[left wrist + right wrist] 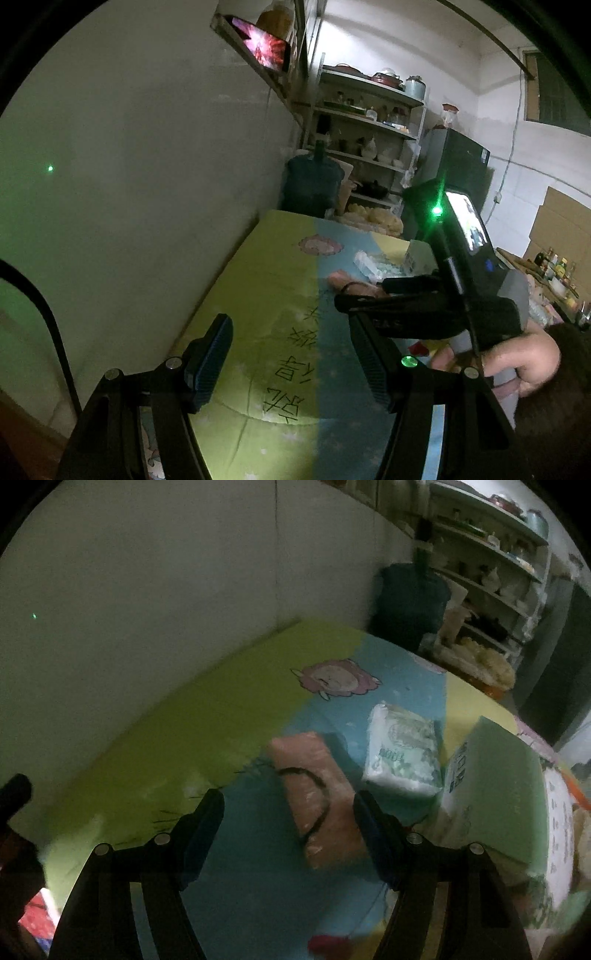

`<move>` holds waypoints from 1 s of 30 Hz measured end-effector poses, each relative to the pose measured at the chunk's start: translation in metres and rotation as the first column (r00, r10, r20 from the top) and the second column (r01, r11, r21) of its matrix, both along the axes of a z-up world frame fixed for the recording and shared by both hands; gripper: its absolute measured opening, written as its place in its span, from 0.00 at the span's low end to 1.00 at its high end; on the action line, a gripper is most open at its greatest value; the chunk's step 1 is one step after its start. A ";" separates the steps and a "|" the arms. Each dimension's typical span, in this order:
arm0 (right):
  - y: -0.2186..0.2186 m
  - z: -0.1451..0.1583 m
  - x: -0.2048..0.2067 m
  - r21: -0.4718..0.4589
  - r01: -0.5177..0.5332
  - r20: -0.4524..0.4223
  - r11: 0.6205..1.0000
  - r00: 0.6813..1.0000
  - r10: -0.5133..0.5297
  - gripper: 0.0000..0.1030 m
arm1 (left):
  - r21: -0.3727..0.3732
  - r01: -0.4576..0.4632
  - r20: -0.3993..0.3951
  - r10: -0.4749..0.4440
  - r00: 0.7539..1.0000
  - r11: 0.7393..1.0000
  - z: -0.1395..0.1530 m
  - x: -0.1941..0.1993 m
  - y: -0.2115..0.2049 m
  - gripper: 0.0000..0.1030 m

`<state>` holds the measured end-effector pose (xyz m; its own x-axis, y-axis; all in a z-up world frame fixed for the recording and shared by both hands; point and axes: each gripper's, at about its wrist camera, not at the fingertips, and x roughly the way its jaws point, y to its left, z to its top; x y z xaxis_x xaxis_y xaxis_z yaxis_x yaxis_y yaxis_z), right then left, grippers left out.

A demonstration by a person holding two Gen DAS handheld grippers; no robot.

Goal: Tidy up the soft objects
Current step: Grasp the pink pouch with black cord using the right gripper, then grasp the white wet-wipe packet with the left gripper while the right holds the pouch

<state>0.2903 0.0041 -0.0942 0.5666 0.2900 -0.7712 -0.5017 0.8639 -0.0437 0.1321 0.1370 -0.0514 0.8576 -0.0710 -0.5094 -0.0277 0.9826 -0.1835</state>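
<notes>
Both tools gape; right tool (288,827) over pink pouch (317,797).

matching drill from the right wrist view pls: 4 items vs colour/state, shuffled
Items:
1. pink pouch
2. tissue pack
3. green box
4. right gripper

States:
A. white plastic wrap with green print
B. open, empty, above the blue part of the mat
C. black loop lying across it
D. plain pale green top face, print on its side

Pairs: 1-C, 2-A, 3-D, 4-B

Home: bed (280,295), cluttered shelves (369,122), fridge (458,162)
</notes>
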 end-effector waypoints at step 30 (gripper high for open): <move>-0.076 0.040 -0.092 0.190 0.067 0.106 0.980 0.990 -0.088 0.25 | -0.046 0.095 -0.033 -0.096 0.995 0.994 0.013 0.053 -0.016 0.64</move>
